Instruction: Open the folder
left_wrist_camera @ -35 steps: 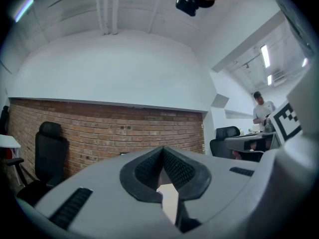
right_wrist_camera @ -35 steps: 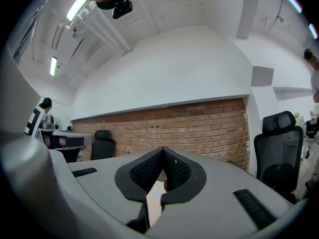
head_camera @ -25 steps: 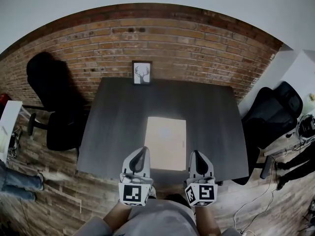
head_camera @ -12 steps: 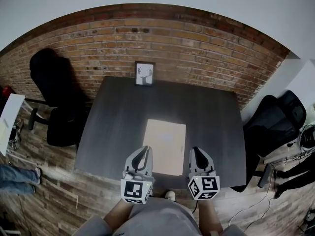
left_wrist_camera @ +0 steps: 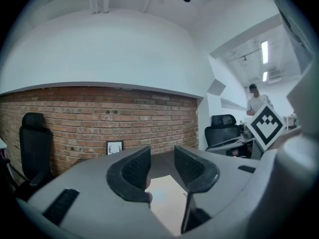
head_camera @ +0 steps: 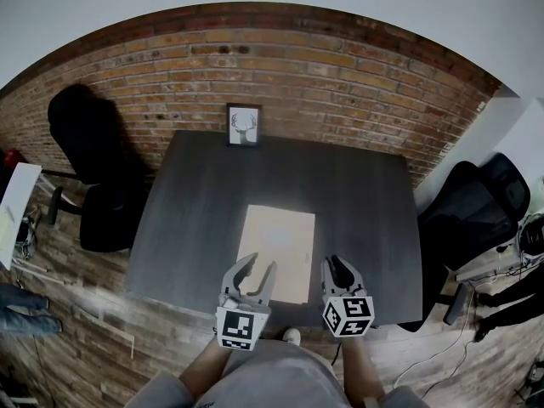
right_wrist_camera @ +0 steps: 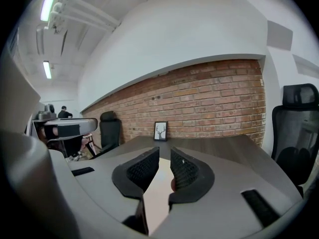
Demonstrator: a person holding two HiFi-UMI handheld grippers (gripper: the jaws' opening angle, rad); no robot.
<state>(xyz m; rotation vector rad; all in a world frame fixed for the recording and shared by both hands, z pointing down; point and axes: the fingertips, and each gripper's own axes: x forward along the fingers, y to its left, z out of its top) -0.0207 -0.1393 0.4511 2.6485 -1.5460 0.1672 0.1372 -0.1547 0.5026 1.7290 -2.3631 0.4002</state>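
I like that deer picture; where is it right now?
In the head view, the deer picture stands at the far edge of the table, left of centre, before the brick wall.

We count one table (head_camera: 204, 194) bearing one folder (head_camera: 279, 245) and one framed picture (head_camera: 244, 126); two black chairs, a left chair (head_camera: 85, 177) and a right chair (head_camera: 472, 206); one brick wall (head_camera: 280, 66); two grippers, the left gripper (head_camera: 260, 263) and the right gripper (head_camera: 338, 262), both with jaws opening and nothing between them; two marker cubes, a left cube (head_camera: 237, 330) and a right cube (head_camera: 348, 316); and one distant person (left_wrist_camera: 255, 101) in the left gripper view, one person (right_wrist_camera: 64, 112) in the right.
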